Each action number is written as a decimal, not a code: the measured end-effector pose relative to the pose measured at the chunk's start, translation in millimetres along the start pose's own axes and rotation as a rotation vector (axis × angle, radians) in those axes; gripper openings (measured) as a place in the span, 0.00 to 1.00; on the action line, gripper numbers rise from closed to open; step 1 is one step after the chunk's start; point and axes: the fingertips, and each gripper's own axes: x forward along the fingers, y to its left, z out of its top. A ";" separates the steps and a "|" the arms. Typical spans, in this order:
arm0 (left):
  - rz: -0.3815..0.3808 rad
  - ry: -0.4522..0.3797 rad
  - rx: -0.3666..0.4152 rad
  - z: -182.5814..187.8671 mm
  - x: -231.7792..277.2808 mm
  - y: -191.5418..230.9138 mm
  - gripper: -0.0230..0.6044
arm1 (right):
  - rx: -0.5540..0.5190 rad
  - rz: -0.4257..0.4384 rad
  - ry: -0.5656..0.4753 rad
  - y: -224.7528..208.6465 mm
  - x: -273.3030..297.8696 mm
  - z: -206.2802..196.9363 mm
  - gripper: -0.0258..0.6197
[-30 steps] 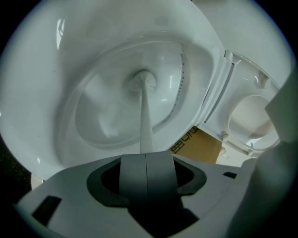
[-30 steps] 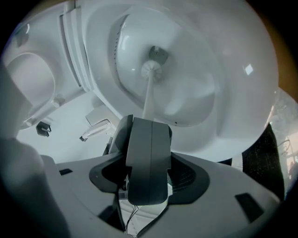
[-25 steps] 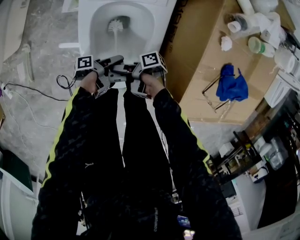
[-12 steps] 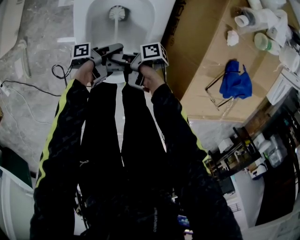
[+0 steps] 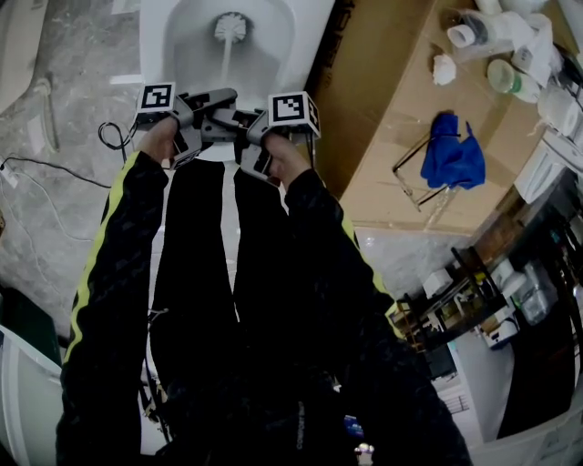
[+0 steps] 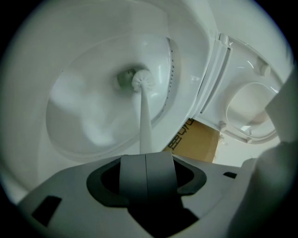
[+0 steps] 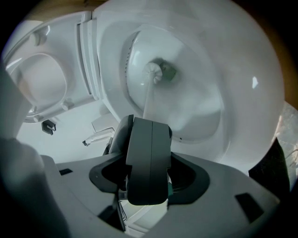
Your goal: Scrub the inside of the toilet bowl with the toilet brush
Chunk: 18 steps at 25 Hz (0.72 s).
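Currently: toilet brush point(image 5: 230, 27), head at 12 o'clock deep in the toilet bowl point(image 5: 182, 55). Likely light, stiff, slick-handled. Your left gripper point(image 6: 145, 169) and right gripper point(image 7: 148, 158) have fingers point(image 6: 132, 172) clenched on the handle's top end; take hold there.

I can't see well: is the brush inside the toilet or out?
Inside. The toilet brush reaches deep into the toilet bowl, beside the drain.

The white toilet bowl point(image 5: 273, 41) stands open, its smooth inner wall wet-looking and pale. The toilet brush point(image 5: 226, 55) is white, with a round bristle head and a slim tapering handle. It slants down into the bowl, head at the drain opening at the bottom. Its upper handle end is clamped in the left gripper point(image 6: 145, 157) and right gripper point(image 7: 149, 124).
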 end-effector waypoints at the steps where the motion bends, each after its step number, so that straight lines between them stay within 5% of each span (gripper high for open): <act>1: -0.001 0.007 0.004 -3.8 -0.2 -0.4 0.42 | 0.000 0.000 -0.004 0.1 -2.3 -3.1 0.43; 10: -0.089 0.003 0.014 -71.2 -14.7 -31.8 0.42 | -0.066 -0.052 0.018 17.5 -44.2 -60.2 0.43; 18: -0.134 -0.003 0.129 -143.8 -55.2 -119.6 0.42 | -0.162 -0.006 0.030 91.0 -87.1 -131.2 0.43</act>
